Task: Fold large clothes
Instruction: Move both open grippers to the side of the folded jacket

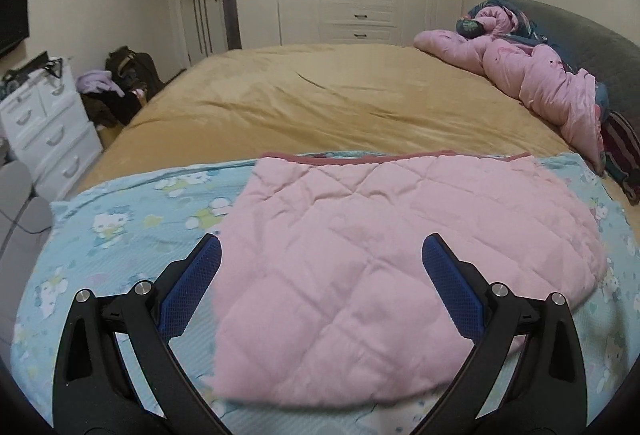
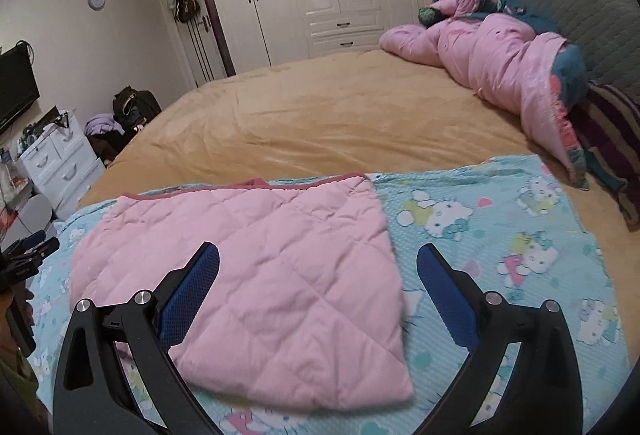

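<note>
i am holding both tools low over the near edge of the bed, and both are gaping wide with nothing between their blue pads. my left tool is pointing straight across the pink quilted garment; its left pad is hanging just past the garment's left edge, over the blue cartoon sheet, while its right pad is sitting over the pink cloth itself. my right tool is straddling the garment's right edge: left pad over the pink, right pad over bare sheet.

the garment is lying flat on that sheet, already folded down to a rough rectangle, near the bed's front edge and a little toward its left side in the right wrist view. its long axis is running left to right across me, parallel to the near edge, with a darker pink trim along the far side. so each tool is lying nearest its own short end, and i am judging that the next fold would be bringing one short end over the other along that long axis, or lifting the near edge toward the trim. the left tool is looking more centred over the cloth, the right more at its border.

beyond the sheet the tan bedcover is stretching away bare, and a crumpled pink duvet is heaped at the far right corner against the grey headboard, well apart from my work.
</note>
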Tool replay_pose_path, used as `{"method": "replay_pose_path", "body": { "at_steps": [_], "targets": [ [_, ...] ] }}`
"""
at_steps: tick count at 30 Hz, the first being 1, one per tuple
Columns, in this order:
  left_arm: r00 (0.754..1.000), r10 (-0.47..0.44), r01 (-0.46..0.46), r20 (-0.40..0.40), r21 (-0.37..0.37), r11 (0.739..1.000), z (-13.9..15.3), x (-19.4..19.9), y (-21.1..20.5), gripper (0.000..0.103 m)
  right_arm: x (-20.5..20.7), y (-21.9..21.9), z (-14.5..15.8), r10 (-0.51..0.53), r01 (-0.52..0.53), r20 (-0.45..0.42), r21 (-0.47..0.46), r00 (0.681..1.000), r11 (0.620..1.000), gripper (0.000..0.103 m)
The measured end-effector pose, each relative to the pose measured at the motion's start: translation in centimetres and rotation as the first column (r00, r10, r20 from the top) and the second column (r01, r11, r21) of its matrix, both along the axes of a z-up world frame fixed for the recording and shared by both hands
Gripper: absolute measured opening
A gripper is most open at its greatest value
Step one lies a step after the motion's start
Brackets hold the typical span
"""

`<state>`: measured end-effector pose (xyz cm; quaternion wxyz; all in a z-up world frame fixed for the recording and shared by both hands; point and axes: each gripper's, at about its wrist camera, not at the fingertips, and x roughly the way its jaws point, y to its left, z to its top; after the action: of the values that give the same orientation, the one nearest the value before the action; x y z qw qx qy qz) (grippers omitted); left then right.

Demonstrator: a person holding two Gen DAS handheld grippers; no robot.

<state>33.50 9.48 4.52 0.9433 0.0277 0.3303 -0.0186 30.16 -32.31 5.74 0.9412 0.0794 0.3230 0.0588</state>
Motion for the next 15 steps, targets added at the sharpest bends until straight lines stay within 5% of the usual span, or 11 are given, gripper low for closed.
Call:
{"method": "replay_pose_path", "body": {
  "at_steps": [9, 15],
  "targets": [
    [0.999, 0.052, -0.052, 0.008, -0.03, 0.998, 0.4, -4.1, 2.6, 0.095, -4.5, -0.6, 0.9, 0.036, -0.035, 0.013, -0.016, 0.999, 0.999, 0.099],
    [0.996, 0.078, -0.079, -0.031, -0.033, 0.996, -1.3, -5.2, 3.9, 0.095, -5.2, -0.2, -1.1, 0.06, -0.061, -0.038, -0.007, 0.997, 0.998, 0.099]
  ]
}}
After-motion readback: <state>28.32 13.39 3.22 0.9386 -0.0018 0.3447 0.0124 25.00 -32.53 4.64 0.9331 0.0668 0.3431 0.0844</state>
